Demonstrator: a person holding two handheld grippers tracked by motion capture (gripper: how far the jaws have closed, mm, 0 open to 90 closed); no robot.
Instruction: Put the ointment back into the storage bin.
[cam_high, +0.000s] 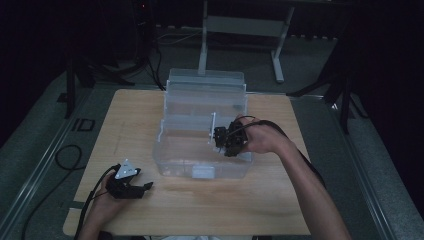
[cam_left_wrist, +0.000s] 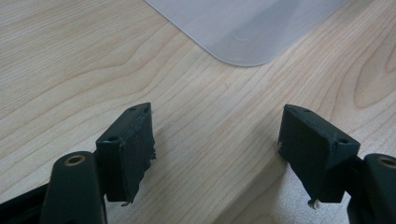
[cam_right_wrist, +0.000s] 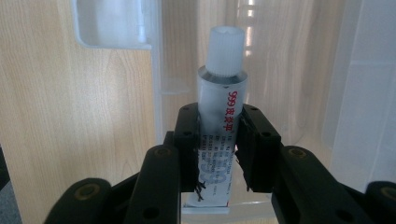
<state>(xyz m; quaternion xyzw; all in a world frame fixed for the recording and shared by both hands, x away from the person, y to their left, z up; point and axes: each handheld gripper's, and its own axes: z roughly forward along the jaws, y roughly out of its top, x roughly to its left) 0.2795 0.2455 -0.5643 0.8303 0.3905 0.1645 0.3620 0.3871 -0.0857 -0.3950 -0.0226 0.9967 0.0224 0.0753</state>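
Note:
A small white ointment tube (cam_right_wrist: 222, 107) with a ribbed white cap and red print sits between the black pads of my right gripper (cam_right_wrist: 219, 140), which is shut on it, cap pointing away. In the high view my right gripper (cam_high: 226, 140) hovers over the right part of a clear plastic box (cam_high: 175, 165) with its lid swung back. My left gripper (cam_high: 145, 187) rests on the wooden table near its front left, jaws wide apart. In the left gripper view my left gripper (cam_left_wrist: 217, 154) is open with bare wood between the pads, and a rounded corner of the clear box (cam_left_wrist: 243, 32) lies ahead.
The wooden table (cam_high: 280, 200) has open surface around the box. Black cables (cam_high: 65, 157) trail over the grey floor at the left. A metal desk frame (cam_high: 240, 25) stands behind the table in the dark.

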